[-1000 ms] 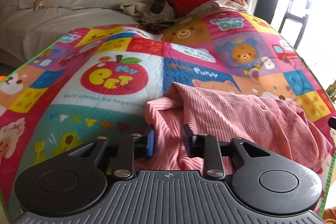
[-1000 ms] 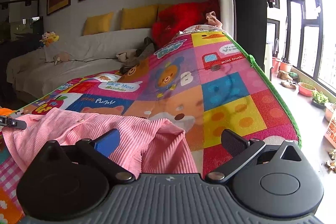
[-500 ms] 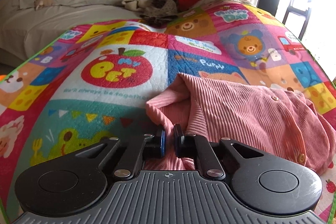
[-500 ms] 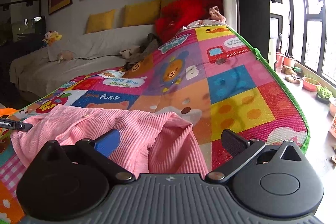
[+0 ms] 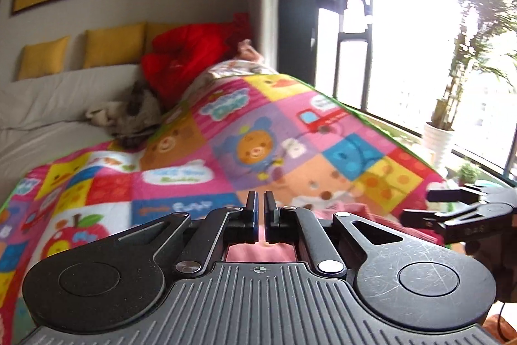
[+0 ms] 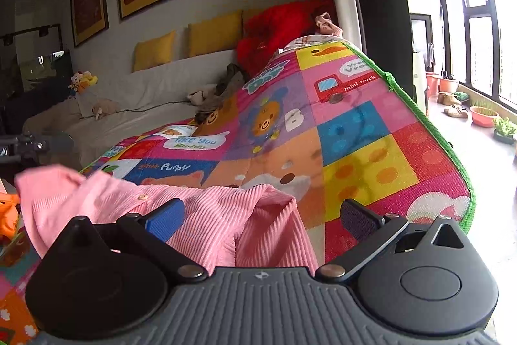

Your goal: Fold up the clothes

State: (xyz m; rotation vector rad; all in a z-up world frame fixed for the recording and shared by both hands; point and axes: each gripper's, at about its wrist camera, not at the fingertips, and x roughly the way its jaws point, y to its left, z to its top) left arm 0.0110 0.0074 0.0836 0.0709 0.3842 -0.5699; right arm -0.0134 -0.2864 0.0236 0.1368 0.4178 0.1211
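Folding barely begun: left tongs (image 5: 261, 209) nearly closed, pinching the pink shirt (image 6: 206, 215); right tongs (image 6: 261, 215) wide open, empty; shirt crumpled near the play mat's (image 6: 355, 131) near edge.

A bright patchwork play mat (image 6: 362, 147) with cartoon bears, a truck and a green border covers the surface. A crumpled pink ribbed button-up garment (image 6: 206, 219) lies on its near end, one corner lifted off the mat.

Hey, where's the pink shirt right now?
In the right wrist view the pink shirt lies on the colourful play mat, lower left, just ahead of the open right gripper.
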